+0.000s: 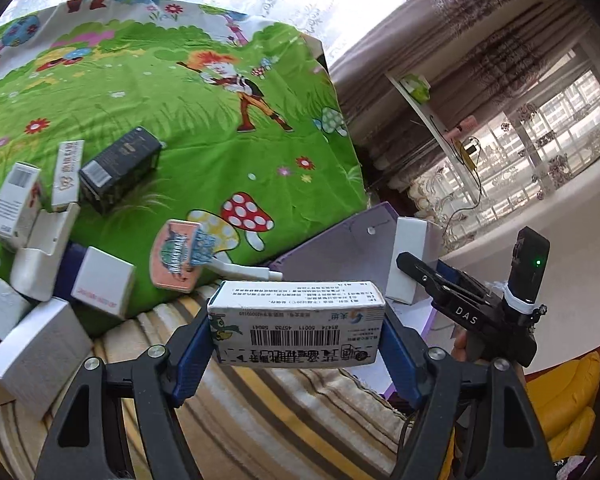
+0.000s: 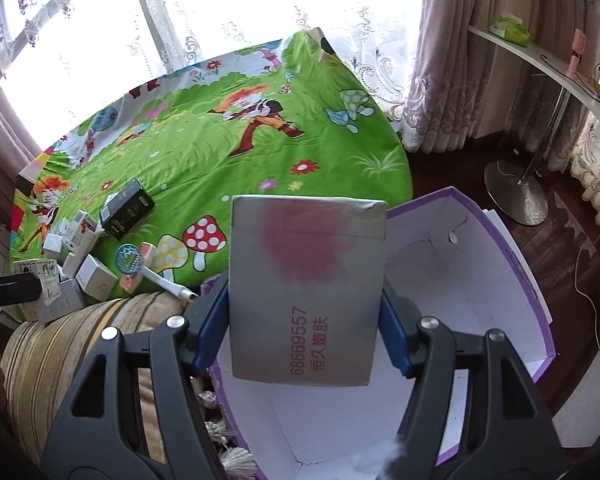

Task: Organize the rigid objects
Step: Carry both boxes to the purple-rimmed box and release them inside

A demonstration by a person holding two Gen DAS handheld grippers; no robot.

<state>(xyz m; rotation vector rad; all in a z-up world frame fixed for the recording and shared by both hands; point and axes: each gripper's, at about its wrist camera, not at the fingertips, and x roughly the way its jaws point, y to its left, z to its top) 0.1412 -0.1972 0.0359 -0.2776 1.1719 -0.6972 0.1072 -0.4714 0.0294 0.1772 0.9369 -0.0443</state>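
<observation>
My left gripper (image 1: 298, 344) is shut on a white medicine carton (image 1: 296, 322) with a barcode and a green cartoon bird, held crosswise above the striped blanket. The right gripper (image 2: 306, 312) is shut on a grey box (image 2: 306, 284) with a pink blotch and red print, and hangs over the purple-edged box (image 2: 512, 264) with a white inside. In the left wrist view the right gripper (image 1: 416, 276) shows at the right with its white box (image 1: 408, 260) beside the purple box (image 1: 340, 248). Several small boxes (image 1: 40, 248) lie heaped at the sheet's left.
A green cartoon bedsheet (image 1: 204, 128) covers the bed. On it lie a black box (image 1: 118, 168), a pink fan-shaped card (image 1: 176, 256) and a white cable (image 1: 244, 270). A striped blanket (image 1: 260, 408) borders the bed. A floor lamp base (image 2: 516, 196) stands on the dark floor.
</observation>
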